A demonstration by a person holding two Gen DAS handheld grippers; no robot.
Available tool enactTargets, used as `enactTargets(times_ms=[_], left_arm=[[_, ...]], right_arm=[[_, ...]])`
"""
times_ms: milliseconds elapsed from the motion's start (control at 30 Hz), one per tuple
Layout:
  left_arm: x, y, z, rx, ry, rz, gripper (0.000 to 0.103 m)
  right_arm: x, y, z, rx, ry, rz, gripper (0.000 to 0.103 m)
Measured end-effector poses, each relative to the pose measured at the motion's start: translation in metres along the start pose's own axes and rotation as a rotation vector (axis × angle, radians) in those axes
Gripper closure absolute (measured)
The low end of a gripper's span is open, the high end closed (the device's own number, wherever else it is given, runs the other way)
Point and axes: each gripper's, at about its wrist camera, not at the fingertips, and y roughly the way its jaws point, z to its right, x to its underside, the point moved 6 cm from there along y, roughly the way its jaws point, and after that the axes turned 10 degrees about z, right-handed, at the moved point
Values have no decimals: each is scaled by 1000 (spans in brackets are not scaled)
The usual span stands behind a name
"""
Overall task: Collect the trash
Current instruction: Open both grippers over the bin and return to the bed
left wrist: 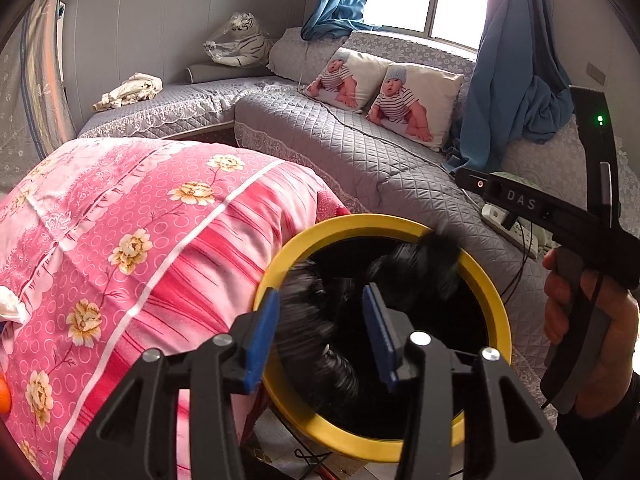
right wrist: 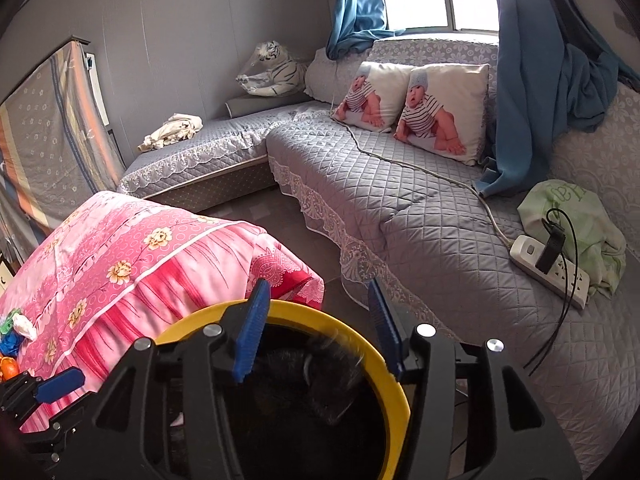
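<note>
Bin [left wrist: 492,292], round with a yellow plastic rim, dark inside and lined with a crinkled black bag [left wrist: 420,264], sits just below and ahead of both claws, wedged between the pink-covered table and the grey sofa. Left claw [left wrist: 320,336] hangs over the bin mouth, blue pads spread; blurred black bag plastic lies between them, left pad right against it, contact unclear, right pad looks clear of it. Right claw [right wrist: 316,328] is spread too, nothing between the pads, its tips over the far rim [right wrist: 392,384] of the bin; black bag folds show below it. In the left view a hand [left wrist: 588,336] grips the right tool's black handle beside the bin. Cloth [left wrist: 132,240] on the table is pink, floral, smooth with a white stripe, draped over the edge next to the bin. Sofa [right wrist: 420,216] cover is grey, diamond-quilted, lace-trimmed. A white power strip [right wrist: 556,272] with black cables lies on the sofa, near a crumpled green cloth [right wrist: 580,216]. Small bits [right wrist: 16,332] on the table's left edge, too small to tell.
</note>
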Motion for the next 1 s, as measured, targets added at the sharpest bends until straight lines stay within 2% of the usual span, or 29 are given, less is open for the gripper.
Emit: enactTargets(times_ms=[267, 467, 800, 1000], left_arm=[[-18, -20, -23, -39, -37, 57, 60], [-38, -49, -52, -101, -68, 130, 60], [-62, -131, -127, -251, -124, 240, 59], [-58, -184, -171, -376, -146, 281, 53]], right_arm=[[-16, -11, 0, -2, 14, 39, 54], [-35, -24, -22, -62, 7, 85, 53], [-65, -49, -121, -290, -61, 159, 51], [-73, -64, -188, -422, -96, 178, 50]])
